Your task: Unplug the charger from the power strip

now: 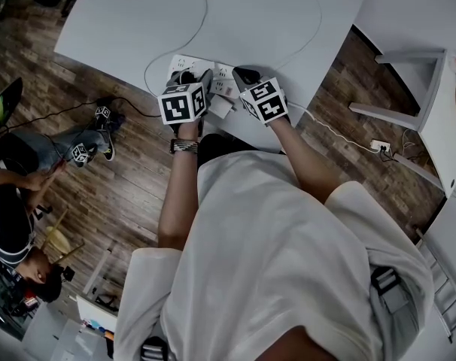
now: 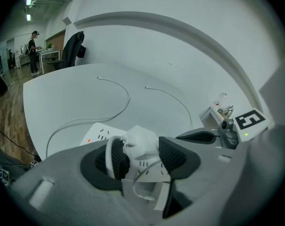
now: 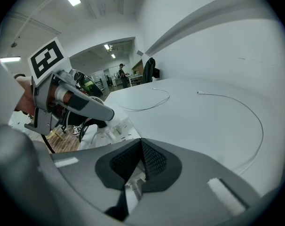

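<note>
The power strip (image 1: 205, 77) lies on the white table (image 1: 123, 21), close to its near edge, with a small orange light showing at one end. The white charger (image 2: 140, 138) sits on the strip's face and looks a little tilted. Its prongs are hidden, so I cannot tell whether they are seated or already loose. The left gripper (image 2: 143, 152) reaches down over it with its jaws fairly wide, one on each side of the charger. The charger's cable runs past one pad (image 2: 115, 158) and a sliver of gap shows at the other, so this reads as a loose straddle, not a firm squeeze. The right gripper (image 3: 141, 157) has its jaws closed together with nothing caught between them. Its tip is at the strip's other end, probably to steady it, though contact cannot be confirmed. Two loose thin cables (image 1: 202, 13) trail farther back on the table. By my judgement the task is unfinished: the charger is not lifted away from the strip, so a firm hold and a clear pull are what remain.
</note>
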The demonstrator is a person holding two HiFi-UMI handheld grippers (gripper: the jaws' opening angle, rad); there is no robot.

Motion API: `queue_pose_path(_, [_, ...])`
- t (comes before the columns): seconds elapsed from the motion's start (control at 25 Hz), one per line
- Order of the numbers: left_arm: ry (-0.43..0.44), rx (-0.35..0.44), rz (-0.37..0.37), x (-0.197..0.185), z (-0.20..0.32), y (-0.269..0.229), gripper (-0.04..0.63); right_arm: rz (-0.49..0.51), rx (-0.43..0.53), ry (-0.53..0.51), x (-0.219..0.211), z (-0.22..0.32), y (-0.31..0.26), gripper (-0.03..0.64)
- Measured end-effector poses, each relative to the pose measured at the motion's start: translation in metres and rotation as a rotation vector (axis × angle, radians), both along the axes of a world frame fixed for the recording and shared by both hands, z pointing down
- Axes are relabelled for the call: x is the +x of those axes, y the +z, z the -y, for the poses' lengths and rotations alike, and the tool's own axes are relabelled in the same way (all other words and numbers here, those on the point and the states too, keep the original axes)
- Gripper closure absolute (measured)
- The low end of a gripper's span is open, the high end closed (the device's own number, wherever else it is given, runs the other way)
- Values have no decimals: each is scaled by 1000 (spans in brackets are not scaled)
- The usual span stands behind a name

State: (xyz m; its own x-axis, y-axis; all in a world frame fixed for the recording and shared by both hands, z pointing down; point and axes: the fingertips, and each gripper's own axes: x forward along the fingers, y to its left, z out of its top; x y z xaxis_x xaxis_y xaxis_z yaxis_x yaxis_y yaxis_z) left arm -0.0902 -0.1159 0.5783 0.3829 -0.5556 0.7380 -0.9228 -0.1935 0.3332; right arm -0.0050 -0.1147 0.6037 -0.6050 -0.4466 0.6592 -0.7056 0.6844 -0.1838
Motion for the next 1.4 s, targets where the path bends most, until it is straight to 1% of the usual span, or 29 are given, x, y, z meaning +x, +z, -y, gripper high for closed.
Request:
queue_pose_path(0.12, [-1, -5, 23, 0, -4, 1, 350, 2, 19, 18, 3, -1, 0, 615])
queue_pose_path(0.28, [-14, 11, 69, -10, -2, -3, 337, -7, -2, 40, 3, 2, 0, 615])
queue_pose_path(0.36, [7, 7, 93, -13, -5, -2, 308, -8, -3, 64, 6, 3, -4, 615])
queue_pose_path(0.52, [77, -10, 145, -16, -13, 0, 261, 12, 20, 119, 12, 2, -22, 615])
queue_pose_path(0.64, [94, -25, 129, -15, -18, 0, 252, 32, 29, 151, 14, -1, -36, 615])
queue_pose_path(1.04, [89, -2, 53, -4, -42, -11, 252, 69, 59, 197, 17, -24, -65, 615])
queue_pose_path(1.2, [57, 27, 72, -17, -55, -17, 252, 80, 83, 213, 17, -36, -79, 615])
queue_pose_path(1.4, [-2, 101, 110, -37, -62, -38, 252, 92, 127, 235, 23, -50, -100, 615])
